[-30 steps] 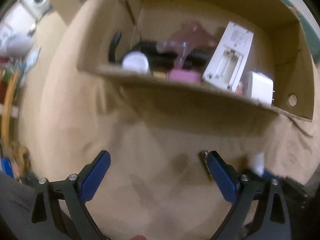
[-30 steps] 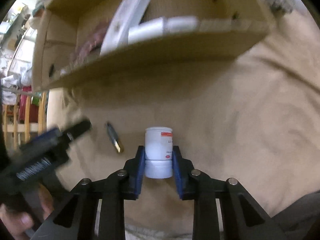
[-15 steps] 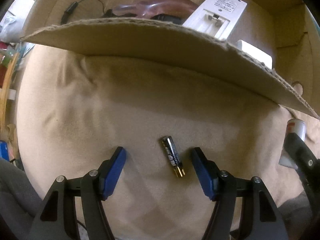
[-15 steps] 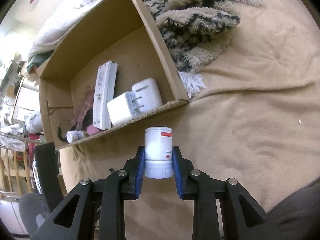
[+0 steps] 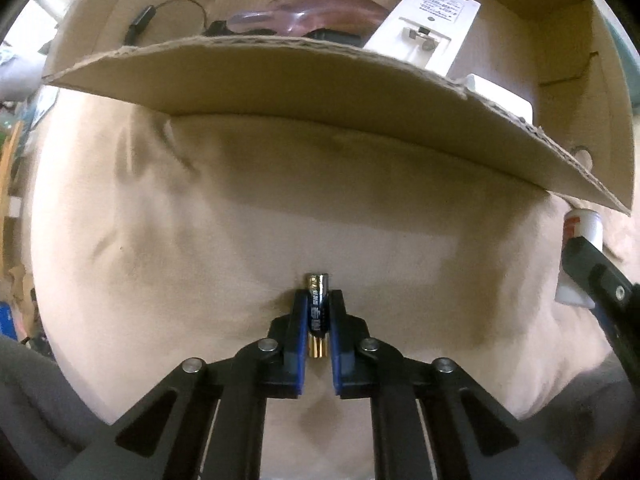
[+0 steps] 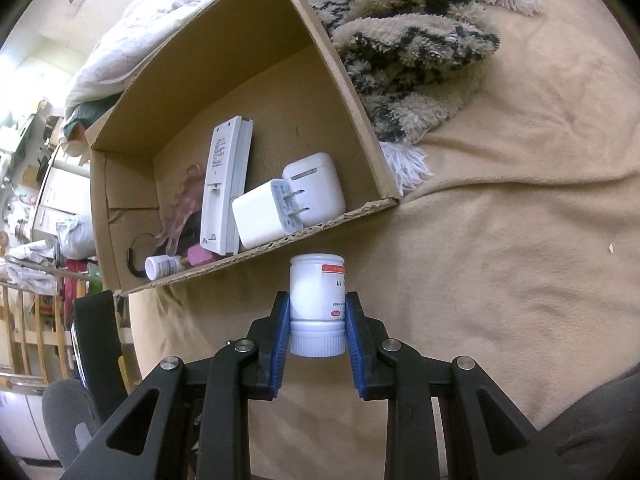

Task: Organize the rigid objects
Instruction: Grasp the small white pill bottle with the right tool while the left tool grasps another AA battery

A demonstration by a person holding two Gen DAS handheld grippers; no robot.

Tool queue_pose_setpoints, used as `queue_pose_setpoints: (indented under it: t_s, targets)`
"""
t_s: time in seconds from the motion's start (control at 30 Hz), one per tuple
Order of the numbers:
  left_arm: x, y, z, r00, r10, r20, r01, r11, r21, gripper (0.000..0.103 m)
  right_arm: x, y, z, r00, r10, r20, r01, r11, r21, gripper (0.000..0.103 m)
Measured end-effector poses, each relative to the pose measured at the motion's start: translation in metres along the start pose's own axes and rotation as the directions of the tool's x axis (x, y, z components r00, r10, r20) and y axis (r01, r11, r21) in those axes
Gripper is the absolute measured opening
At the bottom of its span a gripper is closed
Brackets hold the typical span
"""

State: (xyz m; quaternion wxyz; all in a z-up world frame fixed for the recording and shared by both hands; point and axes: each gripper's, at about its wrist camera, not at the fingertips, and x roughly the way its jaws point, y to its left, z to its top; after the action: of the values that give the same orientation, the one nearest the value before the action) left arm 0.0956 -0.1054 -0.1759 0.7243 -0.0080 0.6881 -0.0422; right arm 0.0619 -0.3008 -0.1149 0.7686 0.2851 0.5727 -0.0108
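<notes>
The left gripper, wide open around the battery half a second ago, has now clamped its blue pads on it, low on the tan blanket just before the cardboard box's near wall. The right gripper keeps its grip on the white pill bottle (cap toward the camera), raised near that wall. Both items look ready to drop in beside the remote and charger.
</notes>
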Motion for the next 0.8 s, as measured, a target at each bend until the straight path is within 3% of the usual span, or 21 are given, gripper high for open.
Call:
queue_pose_setpoints:
  t_s: [0.23, 0.53, 0.73, 0.8]
  targets:
    - [-0.014, 0.023, 0.003, 1.000, 0.022, 0.015, -0.022, 0.999, 0.048, 0.009, 0.001, 0.003, -0.003, 1.000, 0.007, -0.008, -0.007, 1.000, -0.010, 0.028]
    - [-0.040, 0.072, 0.005, 0.998, 0.035, 0.061, -0.035, 0.999, -0.001, 0.009, 0.004, 0.007, -0.005, 1.000, 0.004, -0.027, -0.005, 0.999, -0.038, 0.028]
    - [-0.093, 0.089, 0.005, 0.982, -0.013, 0.188, 0.012, 1.000, 0.006, 0.009, -0.014, 0.010, -0.005, 0.997, 0.075, 0.016, -0.074, 0.996, -0.057, 0.028]
    - [-0.125, 0.096, -0.002, 0.964, -0.001, 0.265, -0.008, 0.999, 0.034, 0.009, -0.024, 0.016, -0.004, 0.998, 0.034, 0.060, -0.028, 0.993, -0.111, 0.028]
